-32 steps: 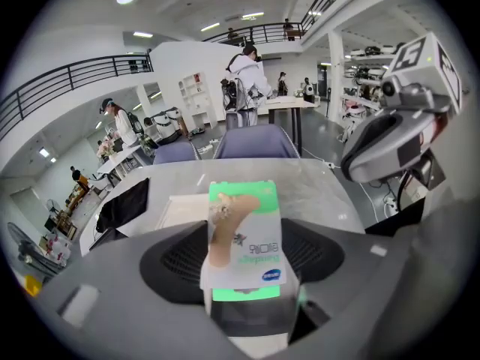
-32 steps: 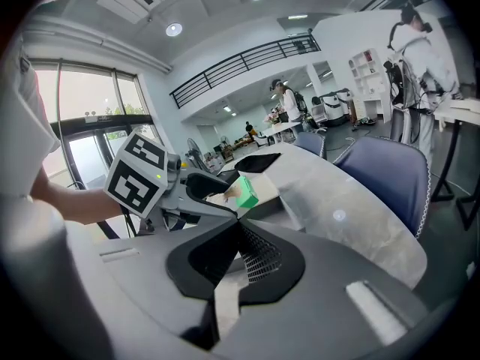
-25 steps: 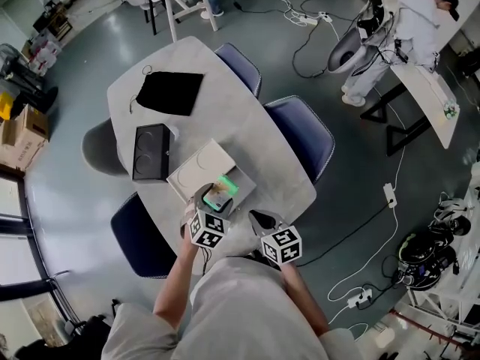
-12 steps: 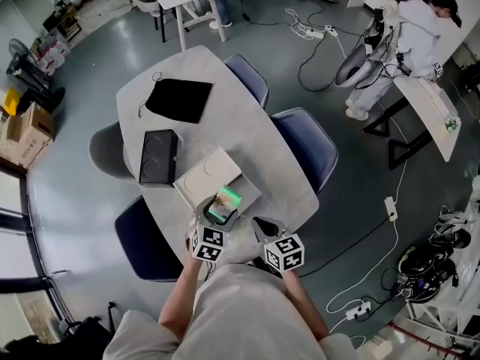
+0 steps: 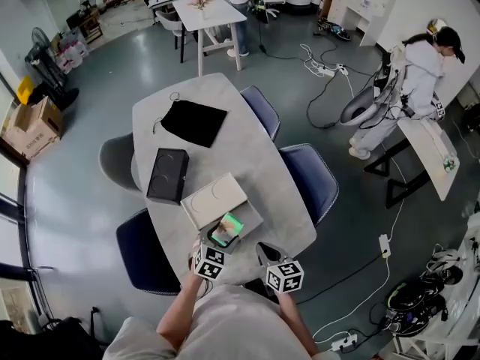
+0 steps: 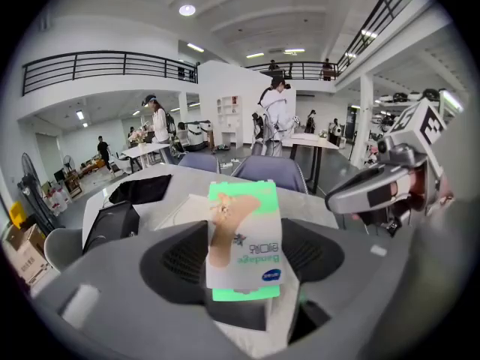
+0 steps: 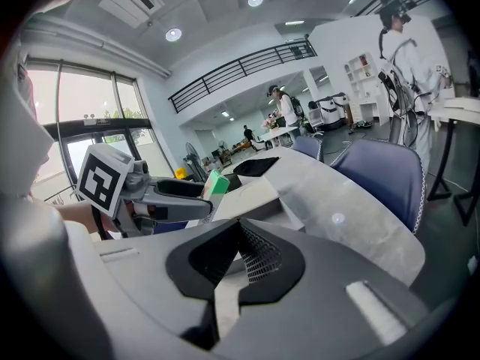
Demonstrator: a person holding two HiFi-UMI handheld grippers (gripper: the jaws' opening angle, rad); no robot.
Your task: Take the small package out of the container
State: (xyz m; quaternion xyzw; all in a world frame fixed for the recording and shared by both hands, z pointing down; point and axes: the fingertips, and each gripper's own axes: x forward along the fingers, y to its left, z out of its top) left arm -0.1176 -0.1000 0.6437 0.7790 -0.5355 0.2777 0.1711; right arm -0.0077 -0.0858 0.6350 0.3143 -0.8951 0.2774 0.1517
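In the right gripper view we saw only a corner of the small package (image 7: 218,181); the left hand-held gripper (image 7: 199,198) hid the rest.

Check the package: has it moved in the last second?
Yes, slightly. In the head view the package, held in the left gripper, has drawn nearer the person and away from the black box.

One table (image 5: 240,156), four chairs (image 5: 311,180), one black pouch (image 5: 193,121), one black box (image 5: 168,175), one white box (image 5: 214,199), one small package (image 5: 226,230), two claws: left claw (image 5: 217,240), right claw (image 5: 262,250).
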